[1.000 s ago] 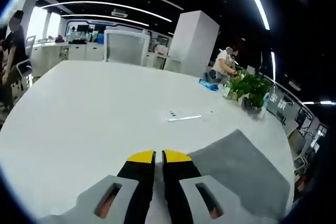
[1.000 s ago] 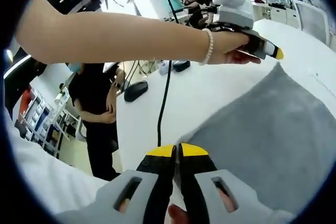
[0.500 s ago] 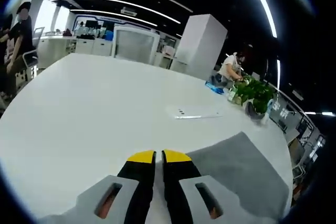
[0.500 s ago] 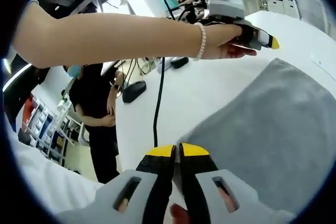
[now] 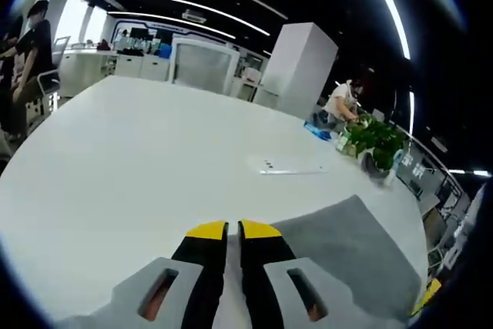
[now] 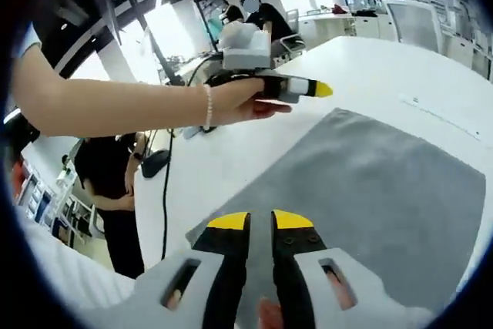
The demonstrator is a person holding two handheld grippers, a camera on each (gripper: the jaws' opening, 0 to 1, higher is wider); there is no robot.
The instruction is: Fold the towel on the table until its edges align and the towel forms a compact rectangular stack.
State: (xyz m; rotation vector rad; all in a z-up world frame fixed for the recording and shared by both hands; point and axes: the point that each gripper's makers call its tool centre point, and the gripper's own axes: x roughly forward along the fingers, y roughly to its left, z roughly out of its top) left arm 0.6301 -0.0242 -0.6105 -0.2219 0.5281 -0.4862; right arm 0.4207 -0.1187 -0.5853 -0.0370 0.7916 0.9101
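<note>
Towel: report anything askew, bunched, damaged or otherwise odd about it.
Nothing stands out. The grey towel lies spread flat on the white table, unfolded, without visible bunching, stains or tears. Its far right edge runs out of the right gripper view, so that part can't be checked.

An open-plan office under a dark ceiling crossed by long curved light strips (image 5: 162, 21). In the left gripper view a broad white desk (image 5: 131, 159) runs away toward 12 o'clock, with a white square pillar (image 5: 299, 67) at 1 o'clock and a white-framed glass partition (image 5: 202, 65) beside it at 12. Potted green plants (image 5: 375, 138) stand at the desk's edge at 2 o'clock, a seated person (image 5: 339, 102) just behind them. Bright windows (image 5: 73, 22) glow at 10 o'clock — white counters below them. In the right gripper view a black cable (image 6: 166, 206) hangs down off the desk edge at 8 o'clock, near a standing person in black (image 6: 115, 190) — shelving (image 6: 31, 198) lies farther left.
</note>
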